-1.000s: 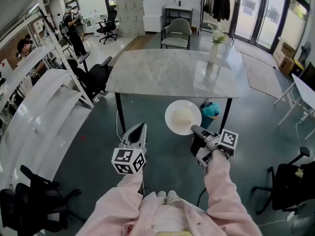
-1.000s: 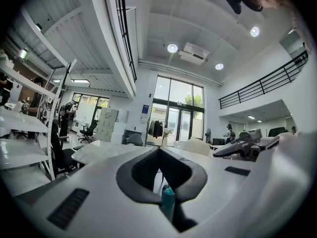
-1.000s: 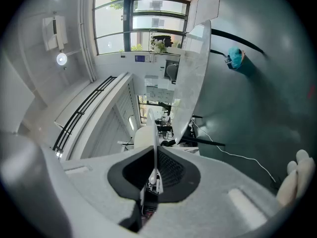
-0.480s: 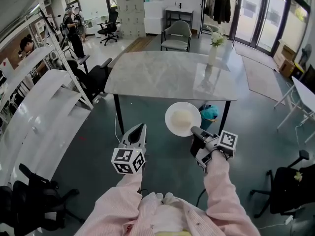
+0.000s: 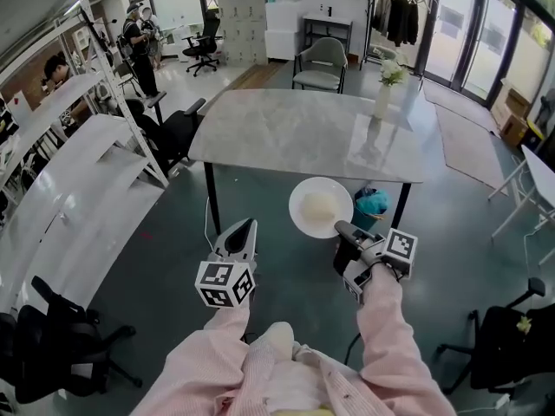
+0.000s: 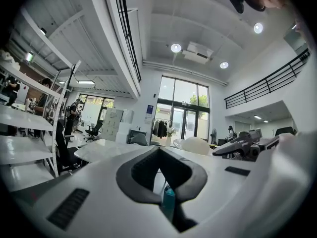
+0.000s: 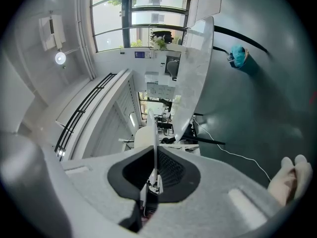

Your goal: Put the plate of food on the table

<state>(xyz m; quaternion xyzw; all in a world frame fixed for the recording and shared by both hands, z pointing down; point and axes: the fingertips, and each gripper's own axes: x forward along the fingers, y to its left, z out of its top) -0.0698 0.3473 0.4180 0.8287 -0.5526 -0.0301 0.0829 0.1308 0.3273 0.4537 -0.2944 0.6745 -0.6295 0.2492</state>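
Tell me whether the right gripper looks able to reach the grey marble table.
Probably yes: the right gripper, shut on the white plate of food, faces the table at its bare near edge, nothing between.

A white vase of flowers (image 5: pixel 382 100) stands upright, nearer than a grey armchair (image 5: pixel 319 61), and a clothes rail (image 5: pixel 397 16) hung with dark garments stands further back by the glass doors. A teal bag (image 5: pixel 371 204) sits on the dark floor. At the left a black office chair (image 5: pixel 178 133) stands beside white shelving (image 5: pixel 78 180), and a person (image 5: pixel 139 37) stands in the far corner.
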